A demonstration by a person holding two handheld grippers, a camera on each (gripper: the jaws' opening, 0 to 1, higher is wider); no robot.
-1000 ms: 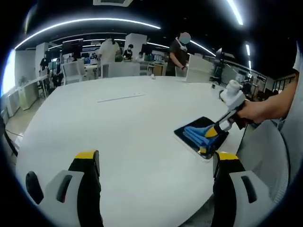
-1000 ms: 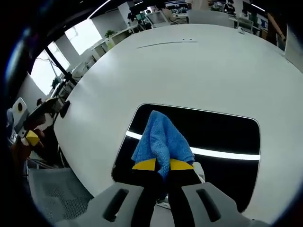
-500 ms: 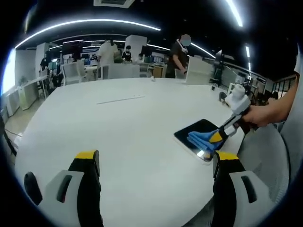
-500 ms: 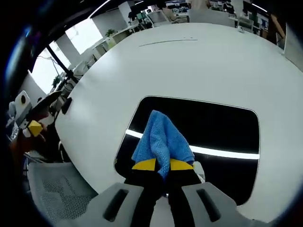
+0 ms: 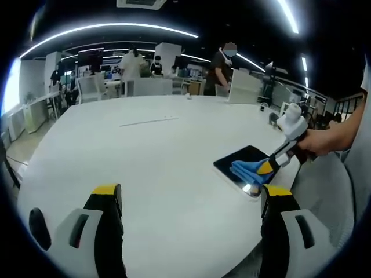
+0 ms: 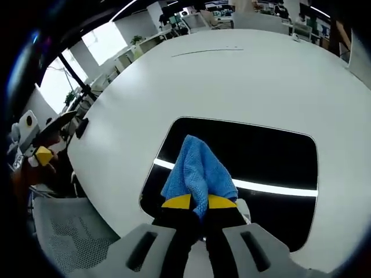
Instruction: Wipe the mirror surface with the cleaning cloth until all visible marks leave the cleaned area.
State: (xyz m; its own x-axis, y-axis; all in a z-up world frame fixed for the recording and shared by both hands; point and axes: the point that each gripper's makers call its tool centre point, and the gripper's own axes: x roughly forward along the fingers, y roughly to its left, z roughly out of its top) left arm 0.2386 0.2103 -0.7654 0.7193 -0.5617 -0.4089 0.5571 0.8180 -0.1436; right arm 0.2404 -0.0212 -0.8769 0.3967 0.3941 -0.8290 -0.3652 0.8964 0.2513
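Note:
A dark rectangular mirror lies flat near the edge of a big white round table. My right gripper is shut on a blue cleaning cloth, which rests on the mirror's near left part. A bright light strip reflects across the glass. My left gripper hovers open over the table's near side, well left of the mirror, with nothing between its jaws.
A mesh office chair stands beside the table below the mirror. A person's hand holds the right gripper. Several people and desks stand beyond the table's far edge. A thin seam runs across the tabletop.
The right gripper slid the cloth a little across the mirror toward its near edge a second ago. Since half a second ago almost nothing has moved.

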